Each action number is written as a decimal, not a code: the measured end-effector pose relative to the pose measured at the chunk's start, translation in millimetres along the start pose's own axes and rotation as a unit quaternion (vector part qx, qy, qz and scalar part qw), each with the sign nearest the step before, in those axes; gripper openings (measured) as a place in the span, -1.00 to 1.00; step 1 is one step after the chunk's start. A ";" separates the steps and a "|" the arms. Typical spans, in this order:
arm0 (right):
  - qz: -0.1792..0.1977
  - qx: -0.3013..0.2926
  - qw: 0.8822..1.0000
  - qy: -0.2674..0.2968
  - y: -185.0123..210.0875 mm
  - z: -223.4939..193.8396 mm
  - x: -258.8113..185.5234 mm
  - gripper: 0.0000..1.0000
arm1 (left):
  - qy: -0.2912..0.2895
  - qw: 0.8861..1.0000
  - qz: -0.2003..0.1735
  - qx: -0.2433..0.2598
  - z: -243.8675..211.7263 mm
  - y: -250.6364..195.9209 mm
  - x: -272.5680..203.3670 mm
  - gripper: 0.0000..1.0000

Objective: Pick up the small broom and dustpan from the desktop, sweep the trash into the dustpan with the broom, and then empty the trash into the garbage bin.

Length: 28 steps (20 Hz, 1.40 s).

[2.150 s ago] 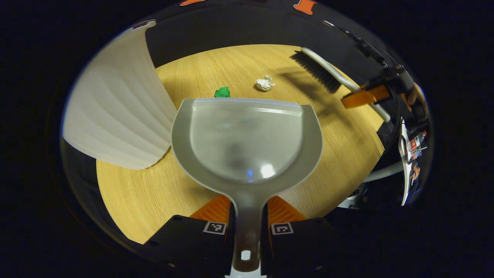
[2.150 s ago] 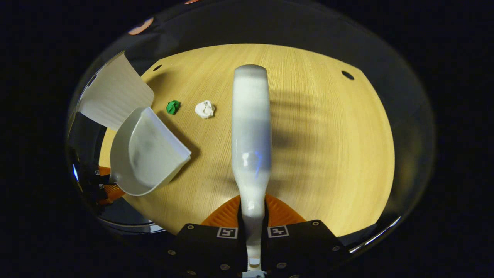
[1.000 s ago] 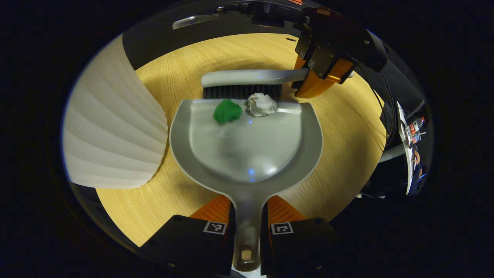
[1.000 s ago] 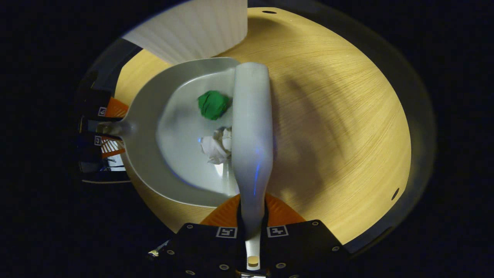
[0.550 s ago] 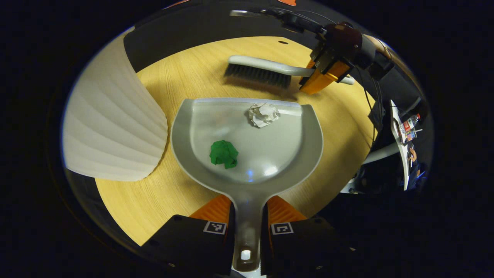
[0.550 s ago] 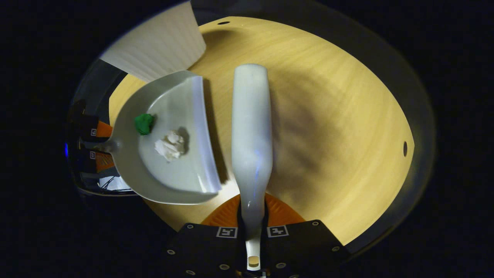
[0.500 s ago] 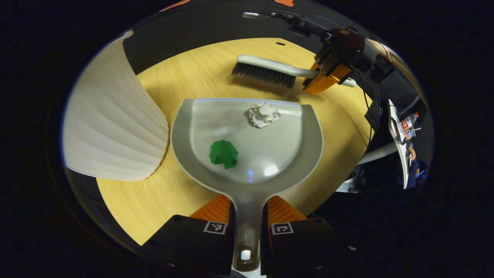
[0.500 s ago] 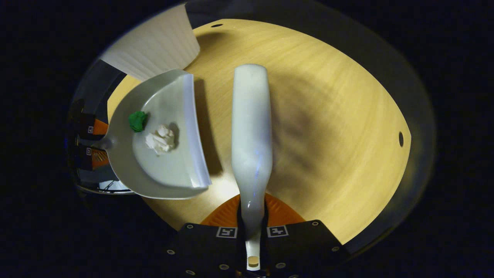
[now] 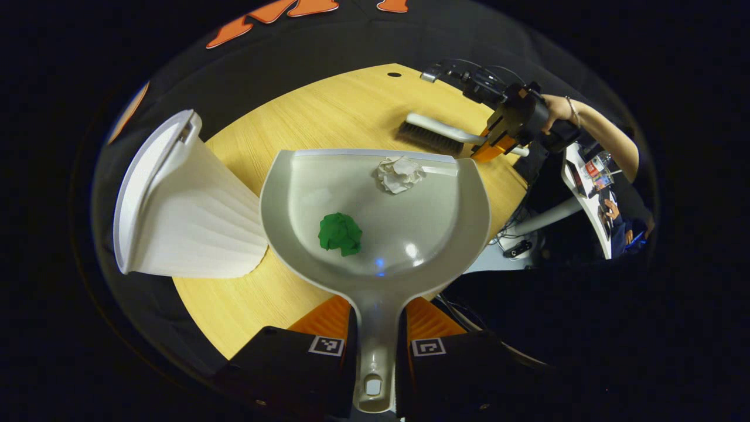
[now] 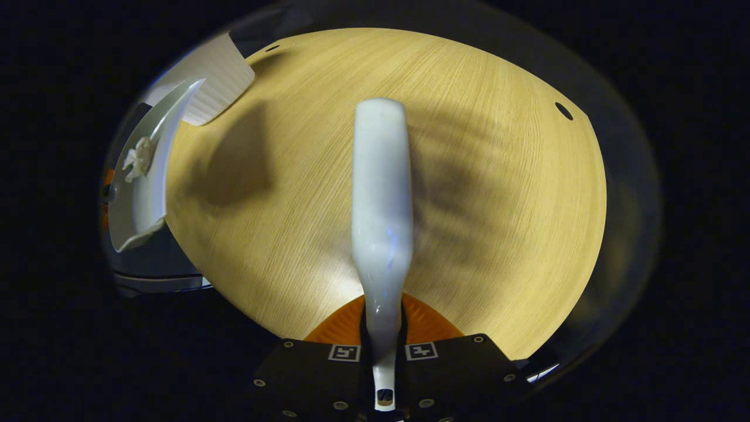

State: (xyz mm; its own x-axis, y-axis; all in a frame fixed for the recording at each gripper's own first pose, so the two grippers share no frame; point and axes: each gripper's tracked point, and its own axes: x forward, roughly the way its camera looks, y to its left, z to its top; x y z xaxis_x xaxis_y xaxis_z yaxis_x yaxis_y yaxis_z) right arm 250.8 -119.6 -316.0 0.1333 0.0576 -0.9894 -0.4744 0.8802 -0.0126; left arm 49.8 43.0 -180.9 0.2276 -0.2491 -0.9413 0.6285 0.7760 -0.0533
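My left gripper (image 9: 375, 319) is shut on the handle of the grey dustpan (image 9: 445, 234), held up over the wooden table's near edge. Inside the pan lie a green paper ball (image 9: 340, 233) and a white crumpled ball (image 9: 399, 174) near its lip. My right gripper (image 10: 384, 319) is shut on the handle of the small white broom (image 10: 381, 193), which points out over the table. In the left gripper view the broom (image 9: 433, 133) hovers low over the far right of the table, with the right gripper (image 9: 498, 143) on its handle. The dustpan (image 10: 140, 199) is at the left edge in the right gripper view.
A white ribbed garbage bin (image 9: 181, 217) stands on the wooden table (image 9: 328, 117) just left of the dustpan, its rim at the far left. The bin (image 10: 217, 82) is at the upper left in the right gripper view. A person's arm (image 9: 592, 126) reaches in from the right.
The broom swept both paper balls into the dustpan, then drew away to the right. The dustpan has since lifted off the table with the balls inside, and the bin's rim has come into sight.
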 end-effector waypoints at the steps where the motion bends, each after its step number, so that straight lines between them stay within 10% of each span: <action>1: 0.004 0.004 1.000 -0.001 -2.4 -3.1 -2.7 -0.73 | 0.001 1.000 -0.005 0.005 4.2 1.7 -18.0 -0.45; 14: 0.039 -0.037 0.998 0.016 -1.0 10.0 3.3 -0.73 | -0.074 0.993 0.054 -0.075 112.2 94.7 -182.2 -0.45; 21: 0.026 -0.044 0.998 0.021 -5.2 7.5 1.5 -0.73 | -0.011 0.970 0.193 -0.151 57.6 205.7 -194.4 -0.45; 28: 0.027 -0.037 0.999 0.015 -6.5 12.9 0.6 -0.73 | 0.062 0.936 0.346 -0.030 47.1 263.0 -221.1 -0.45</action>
State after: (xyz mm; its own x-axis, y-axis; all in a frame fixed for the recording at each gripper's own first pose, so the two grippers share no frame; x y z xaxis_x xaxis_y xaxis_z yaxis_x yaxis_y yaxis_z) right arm 265.2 -119.2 -314.7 0.0804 0.0885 -0.9928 -0.5435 0.8389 0.0308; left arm 199.8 274.9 28.9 0.4742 0.3908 -0.7889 0.3196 0.7585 0.5679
